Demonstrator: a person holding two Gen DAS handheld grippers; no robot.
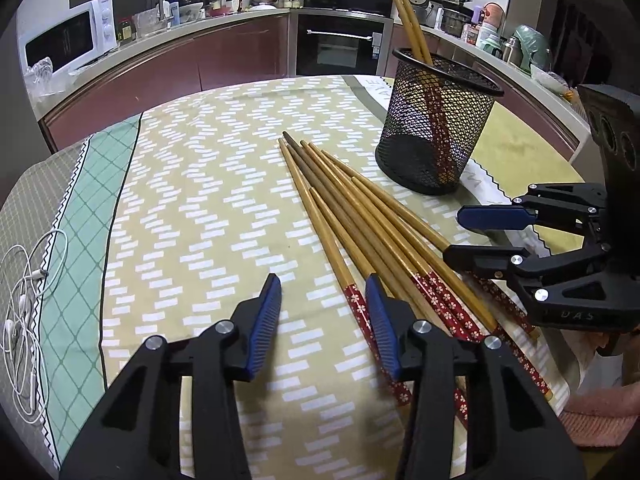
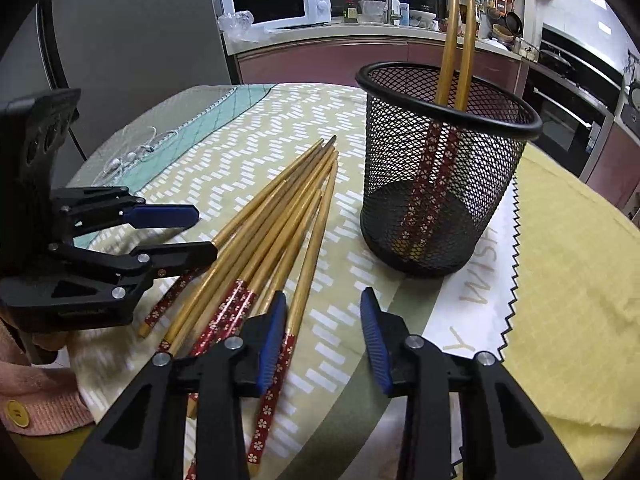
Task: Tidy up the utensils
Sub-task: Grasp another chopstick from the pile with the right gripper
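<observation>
Looking down, we see our left tool (image 1: 322, 304) closest to us, hanging low over the worktop (image 1: 192, 184) with its cloth. Its two blue pads are apart and hold nothing. One pad (image 1: 380, 316) sits right by the red end of the nearest chopstick, and we cannot tell if it touches. The other pad is over bare cloth.

Our right tool (image 2: 324, 322) is partly open too, and it is empty. One pad (image 2: 274, 332) is right next to a chopstick's red end. The other pad is over the cloth.

A little farther lies the pile of chopsticks (image 1: 360, 216), flat on the cloth, red ends toward us. They touch each other and fan out a bit.

Farther still stands the black mesh cup (image 2: 436, 184), just beside the tips of the pile. Two chopsticks (image 2: 456, 40) already stand in it, leaning on the rim.

We think some things could go wrong. The sticks are round and packed close, so a tool closing on one may push the others and make them roll. It may also pinch two at once. The two tools are near each other, so they could bump. The cup looks light, and a long stick hitting its rim could tip it over.

Far off at the cloth's edge are white earphones (image 1: 24, 312).
</observation>
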